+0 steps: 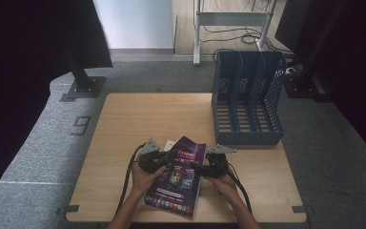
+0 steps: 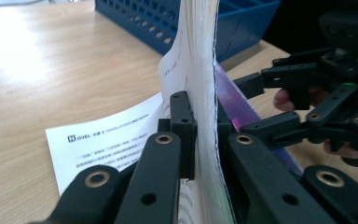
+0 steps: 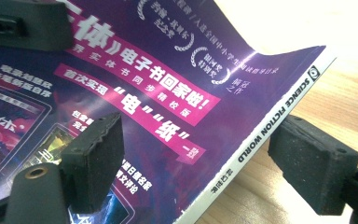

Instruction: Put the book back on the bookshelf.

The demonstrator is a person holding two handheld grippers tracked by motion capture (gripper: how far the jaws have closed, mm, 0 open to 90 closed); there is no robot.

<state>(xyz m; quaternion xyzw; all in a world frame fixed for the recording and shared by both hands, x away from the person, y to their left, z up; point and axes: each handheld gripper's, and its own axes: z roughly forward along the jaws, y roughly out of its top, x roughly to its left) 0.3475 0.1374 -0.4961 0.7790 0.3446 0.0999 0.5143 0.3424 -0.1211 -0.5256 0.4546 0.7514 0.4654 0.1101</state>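
Magazine point(image 1: 178, 177) in left tool point(image 2: 200, 140)

Glossy purple paperback magazine point(image 1: 177, 177) with pink banners, white lettering, white spine; blue slotted plastic file rack point(image 1: 248, 98); light wood-grain counter point(image 1: 138, 119); black left hand-held gripper point(image 2: 200, 135).

Both grippers, left gripper point(image 1: 164, 157) and right gripper point(image 1: 201, 168), were built of black linked bars, brass-ringed rivets, grey three-cornered plates and trailing black cables.
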